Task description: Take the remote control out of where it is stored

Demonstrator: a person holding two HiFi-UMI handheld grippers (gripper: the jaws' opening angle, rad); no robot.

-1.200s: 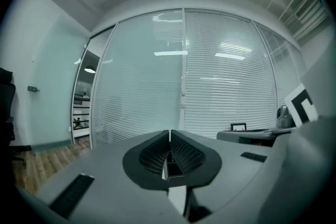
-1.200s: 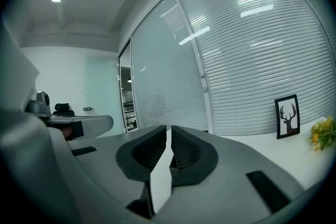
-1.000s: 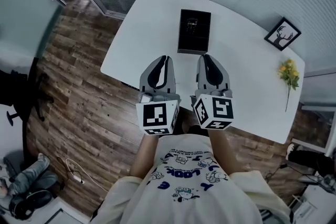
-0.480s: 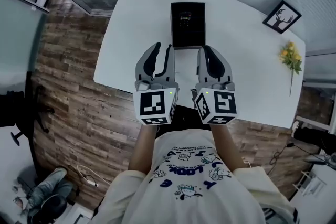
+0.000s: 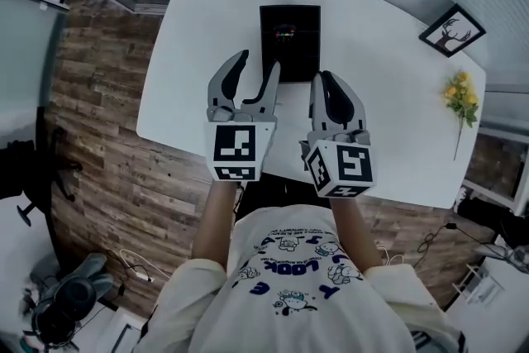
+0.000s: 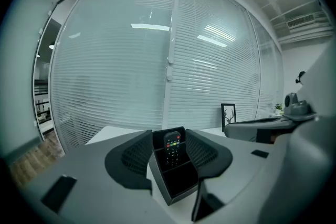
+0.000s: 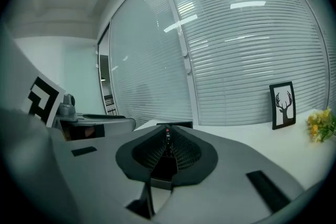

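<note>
Left claw [image 5: 258, 62] just opening, empty | right claw [image 5: 325, 79] closed | remote [image 6: 172, 144] upright in black box [image 6: 160, 182] rear compartment

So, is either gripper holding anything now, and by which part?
Nothing is held. The left gripper has just been opening its fingers, nothing between them; the right gripper is shut and empty. The remote control lies in its box.
</note>
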